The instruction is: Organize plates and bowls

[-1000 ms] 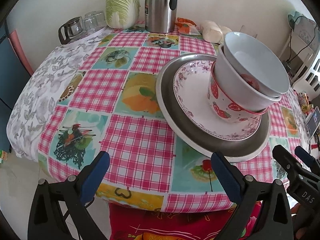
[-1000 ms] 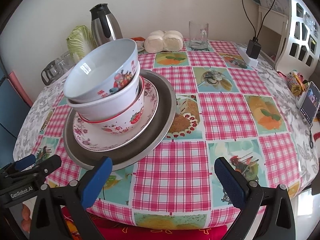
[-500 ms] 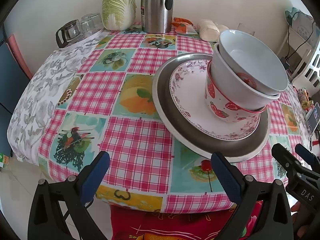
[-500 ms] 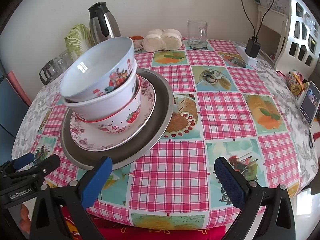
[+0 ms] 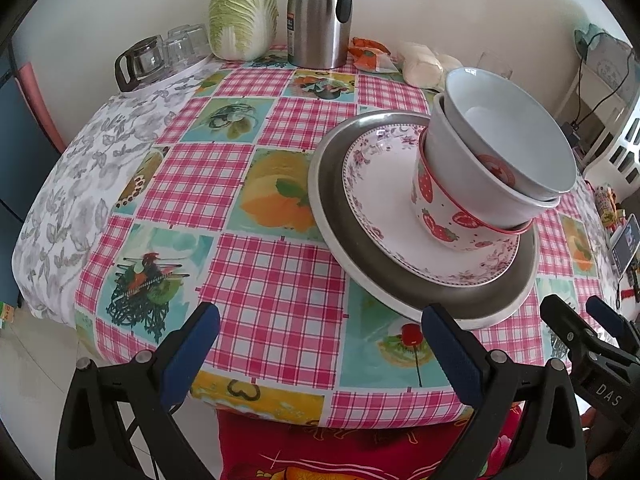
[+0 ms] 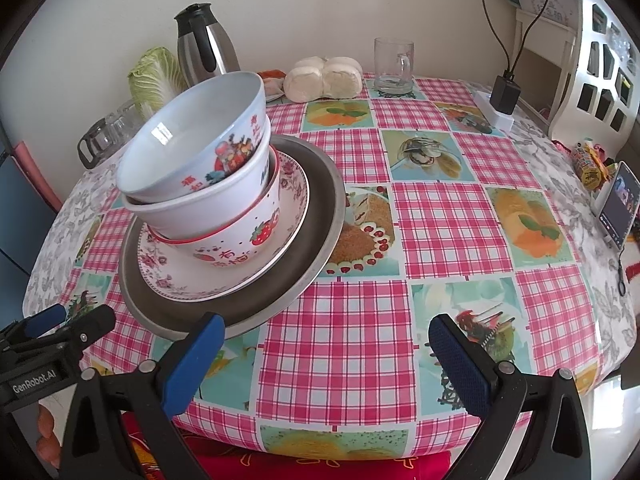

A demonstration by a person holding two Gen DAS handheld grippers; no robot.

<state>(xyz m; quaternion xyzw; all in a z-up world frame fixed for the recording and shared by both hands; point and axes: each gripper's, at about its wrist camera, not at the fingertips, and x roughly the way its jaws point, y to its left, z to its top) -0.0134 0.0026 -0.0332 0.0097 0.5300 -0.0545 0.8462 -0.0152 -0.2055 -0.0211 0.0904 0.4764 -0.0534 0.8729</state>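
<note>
Bowls sit stacked on a flowery plate, and that sits on a big grey plate on the tabletop. Left tool and right tool are both spread wide, holding nothing, just beside the grey plate's near rim.

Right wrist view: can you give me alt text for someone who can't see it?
Three bowls nested, tilted, on a flowered plate inside a metal tray, on a checked tablecloth. The open right tool hovers at the table's near edge, empty; a kettle, cabbage, buns and a glass mug stand behind.
</note>
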